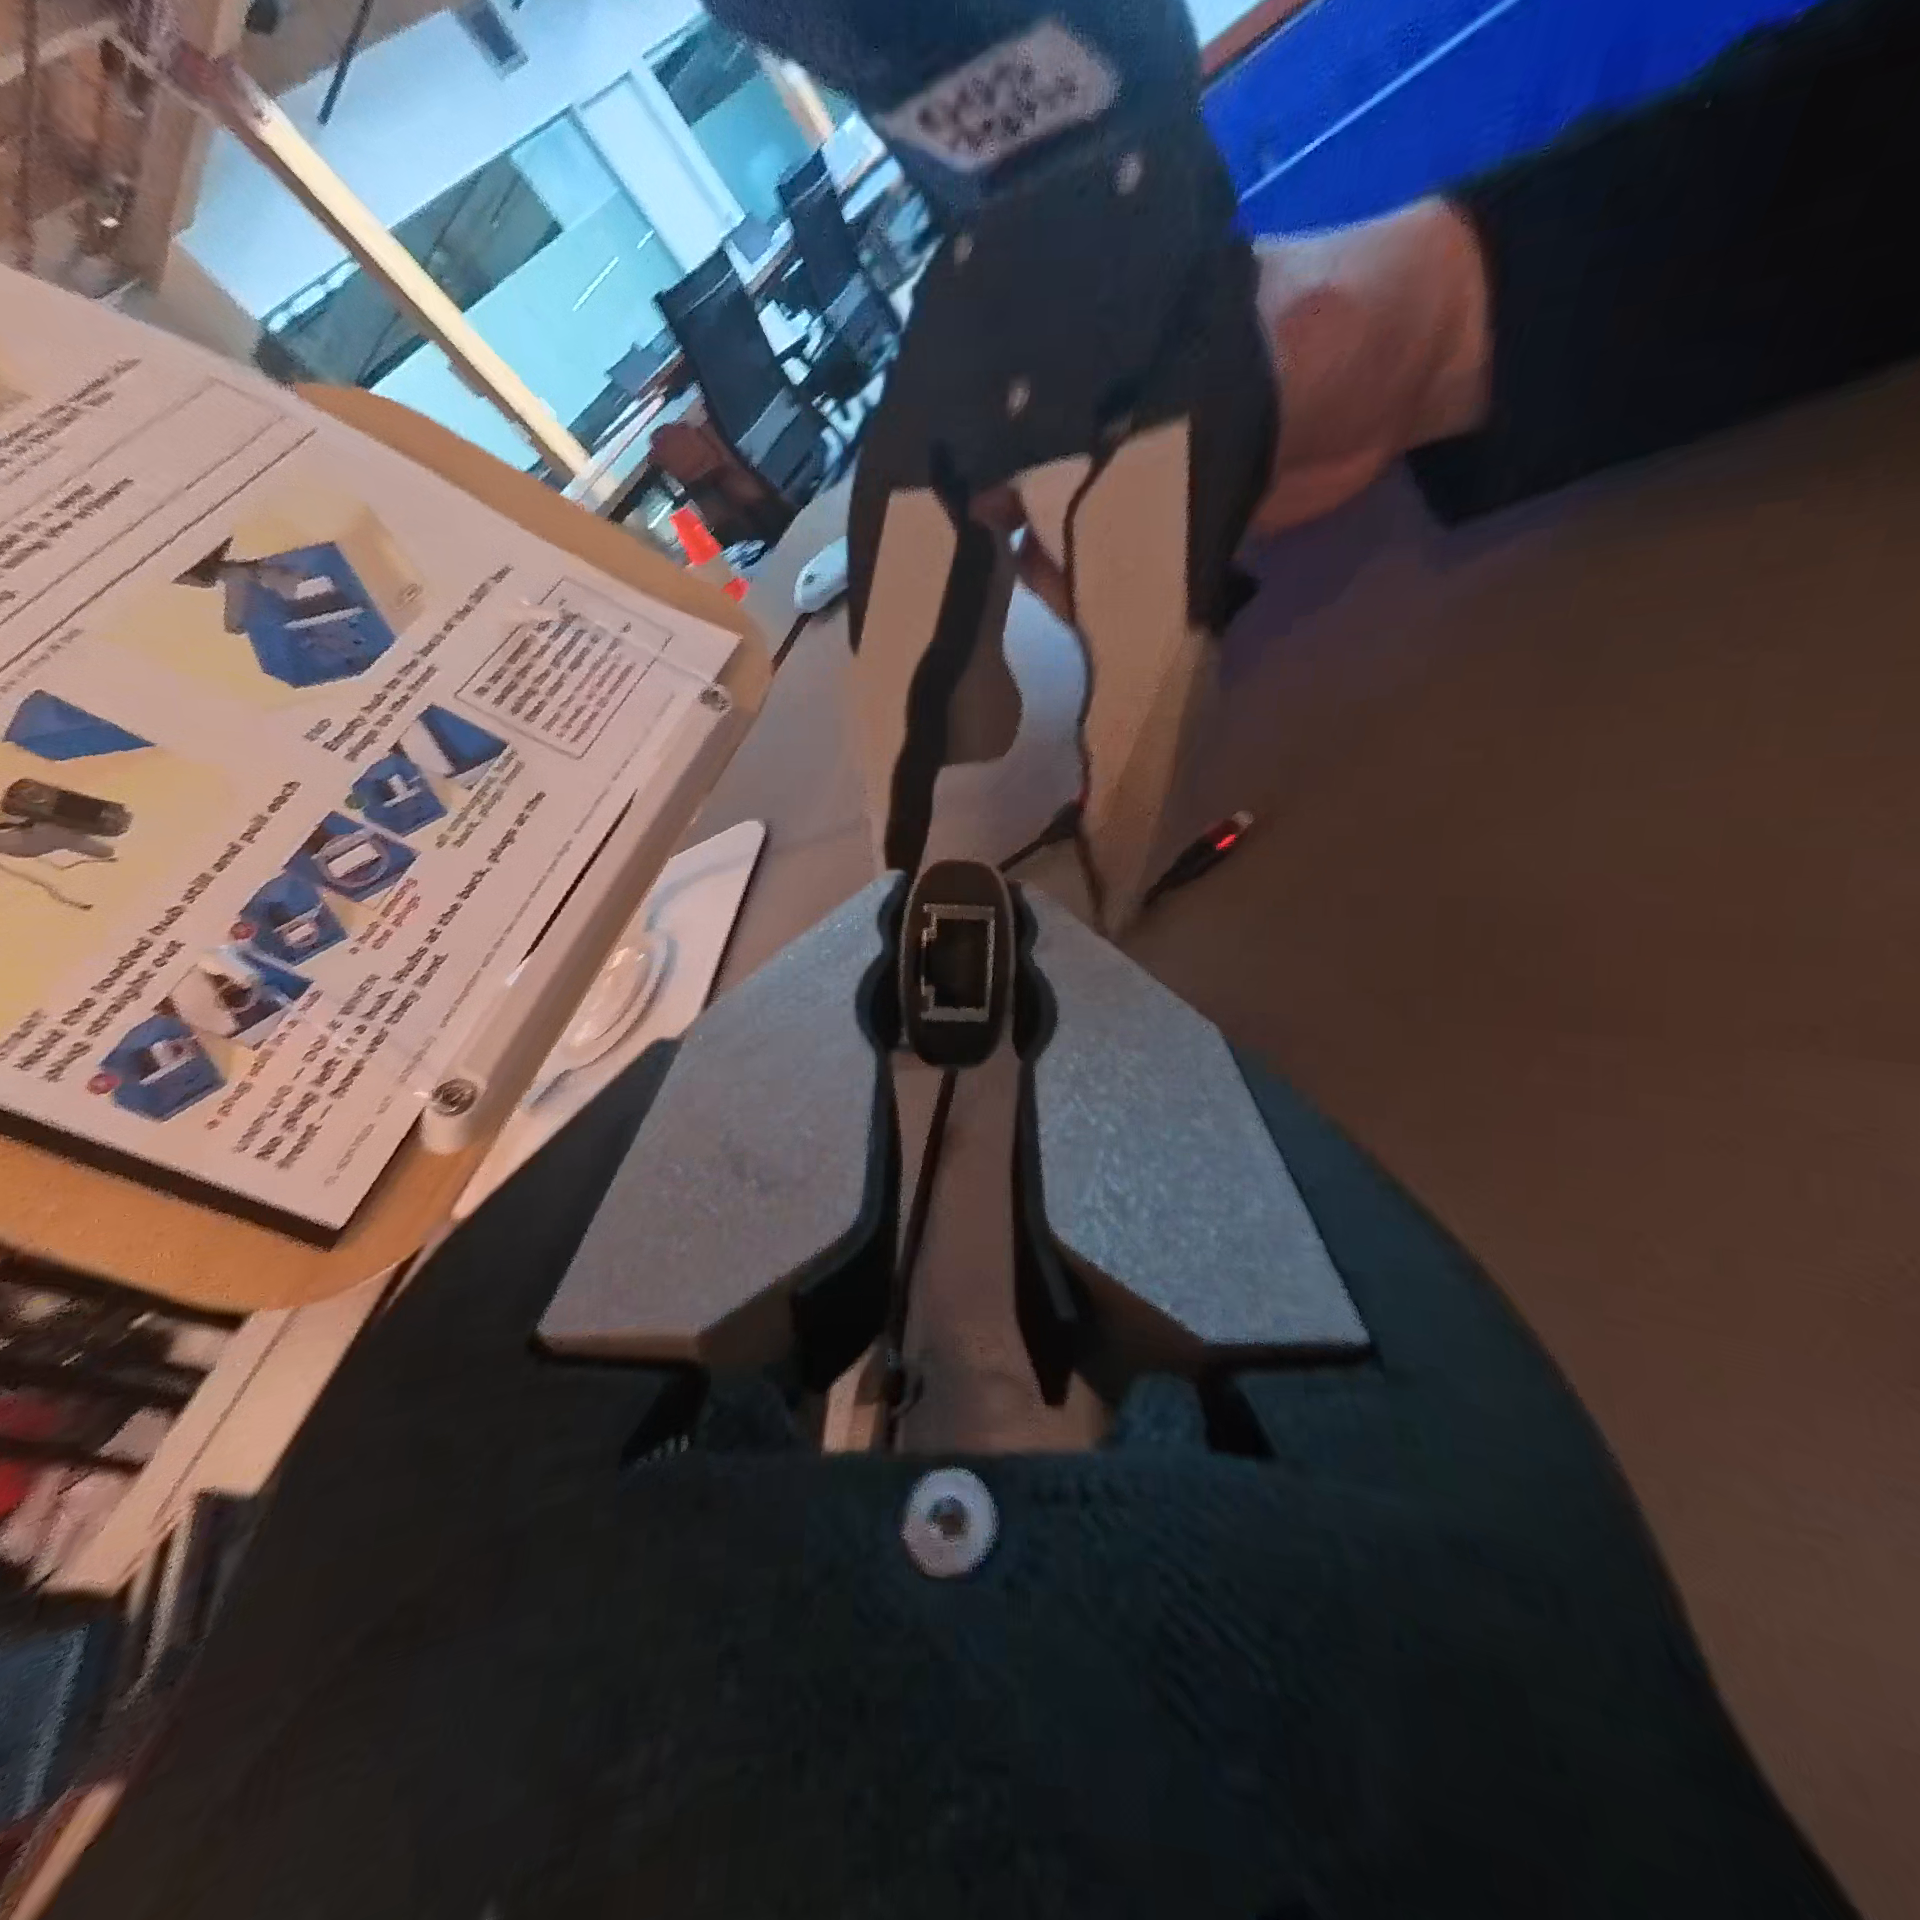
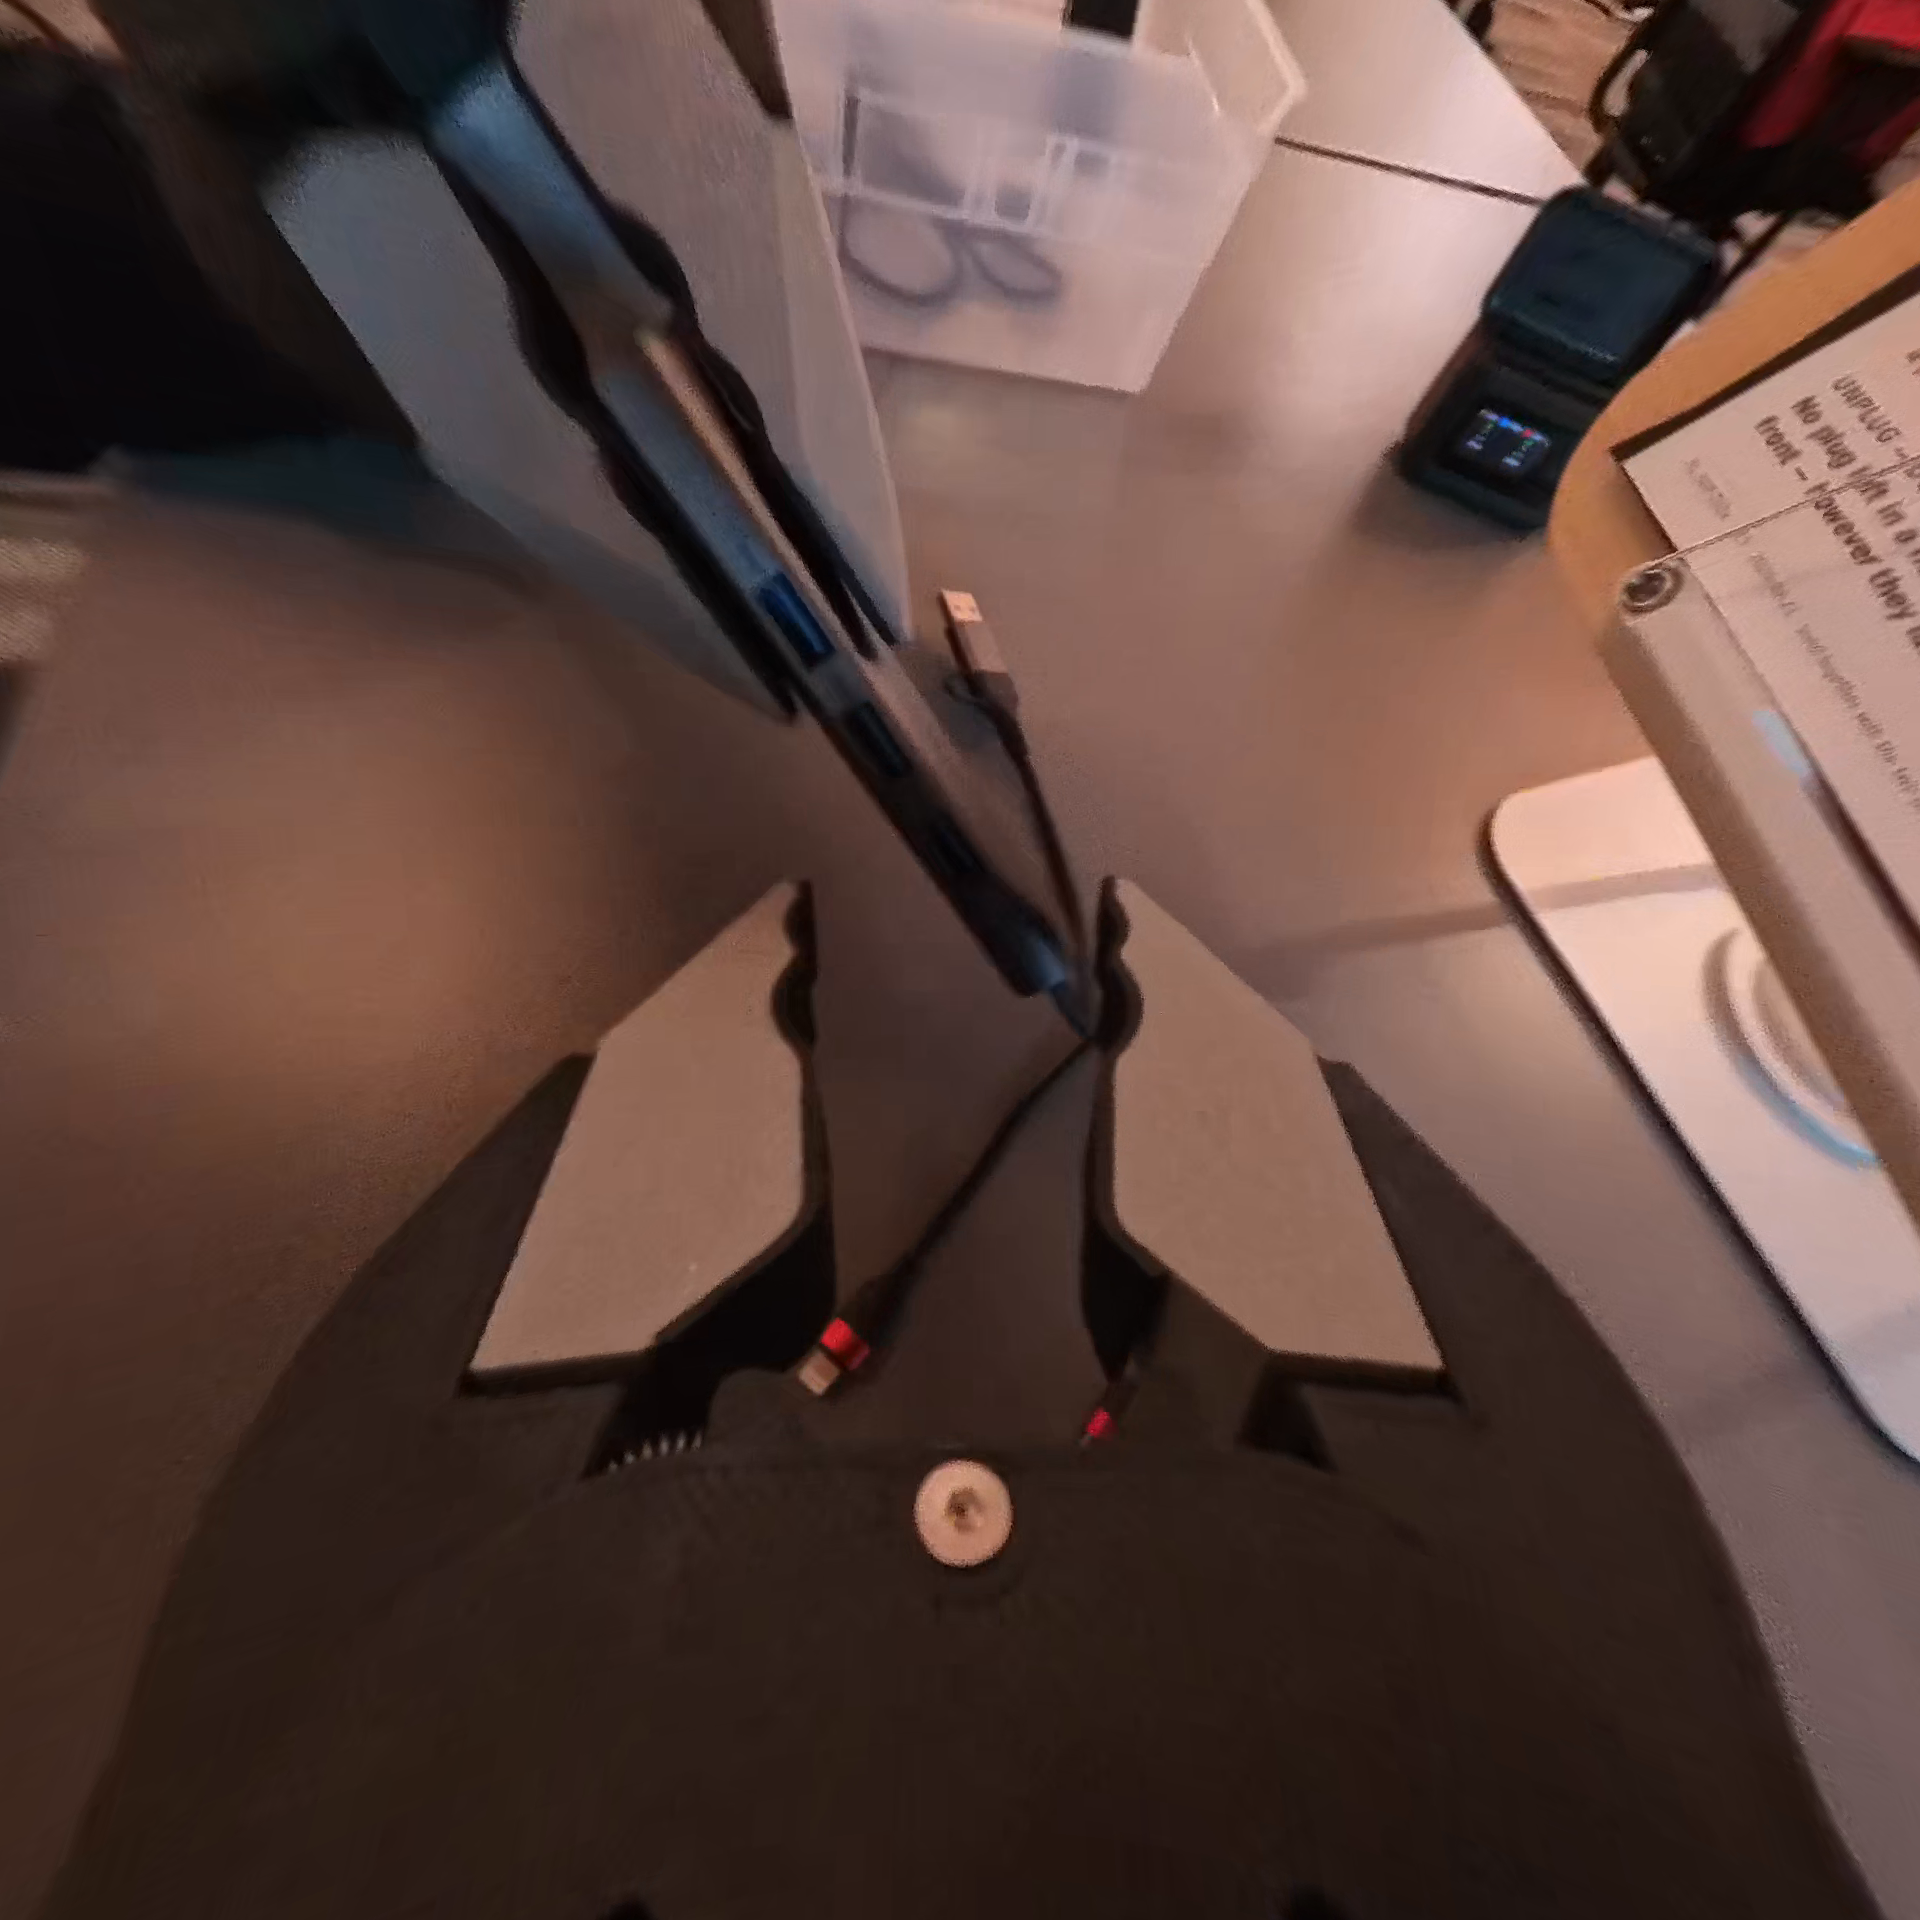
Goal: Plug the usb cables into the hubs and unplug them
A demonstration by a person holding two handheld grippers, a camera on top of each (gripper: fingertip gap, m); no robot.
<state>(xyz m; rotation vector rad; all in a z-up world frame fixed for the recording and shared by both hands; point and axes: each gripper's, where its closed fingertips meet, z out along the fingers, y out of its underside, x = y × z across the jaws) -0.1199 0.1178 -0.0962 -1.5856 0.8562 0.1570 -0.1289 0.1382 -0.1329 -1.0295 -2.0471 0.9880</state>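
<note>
we clamp the light, rigid hub (image 1: 954, 975) in the left gripper (image 1: 956, 997); the right gripper (image 2: 954, 961) gapes empty — we'd take the limp cable (image 2: 1023, 774) by its stiff usb plug (image 2: 971, 634).

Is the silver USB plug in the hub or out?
Out. The USB plug lies bare on the table, beside the hub, whose blue ports show empty.

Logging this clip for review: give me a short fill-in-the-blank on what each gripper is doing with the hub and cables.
1. The left gripper is shut on the ____.
2. The right gripper's jaws are ____.
3. The silver USB plug lies on the ____, not in a port.
4. The hub's visible USB ports are coloured ____.

Missing words: hub; open; table; blue
</note>
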